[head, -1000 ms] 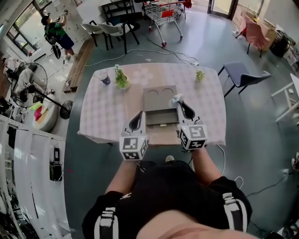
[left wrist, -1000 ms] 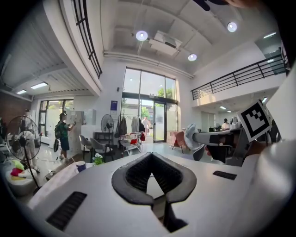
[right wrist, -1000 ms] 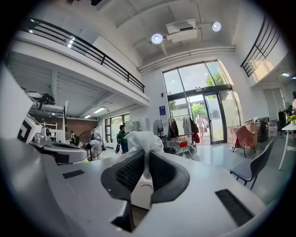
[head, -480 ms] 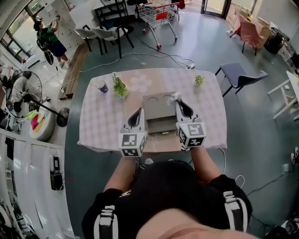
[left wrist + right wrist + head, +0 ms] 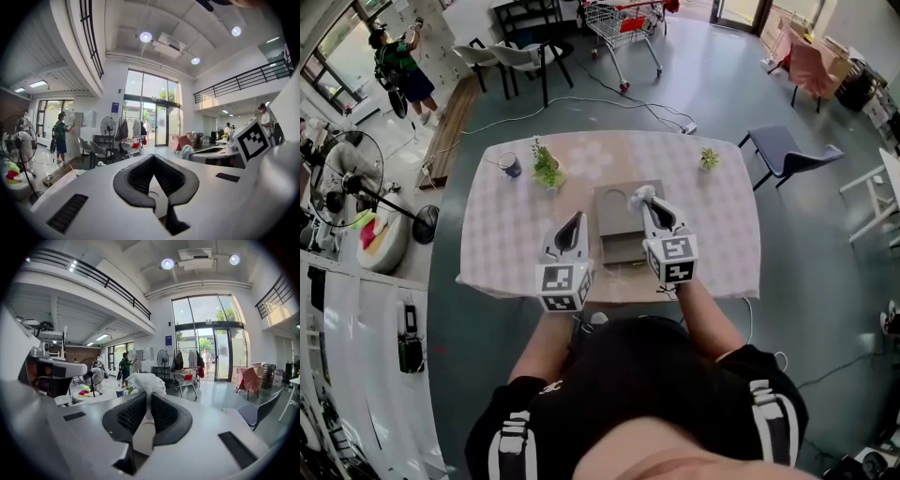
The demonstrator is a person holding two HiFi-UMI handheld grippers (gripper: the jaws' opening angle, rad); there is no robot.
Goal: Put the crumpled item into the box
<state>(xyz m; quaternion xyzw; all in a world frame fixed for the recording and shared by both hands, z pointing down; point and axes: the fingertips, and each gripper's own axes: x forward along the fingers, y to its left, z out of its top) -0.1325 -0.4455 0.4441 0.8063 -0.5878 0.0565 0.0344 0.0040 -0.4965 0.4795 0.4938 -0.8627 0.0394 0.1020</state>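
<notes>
Your right gripper (image 5: 643,201) had shifted left since a second before, so the wad (image 5: 637,193) it pinched hung over the far end of the box (image 5: 614,220). Your left gripper (image 5: 574,221) sat pressed together, empty, left of the box. The plant (image 5: 547,167) and mug (image 5: 510,165) stood well clear. The right gripper covered the box's right side; the wad's height above it was unclear.

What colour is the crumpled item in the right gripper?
The crumpled item is white; clearest in the right gripper view.
</notes>
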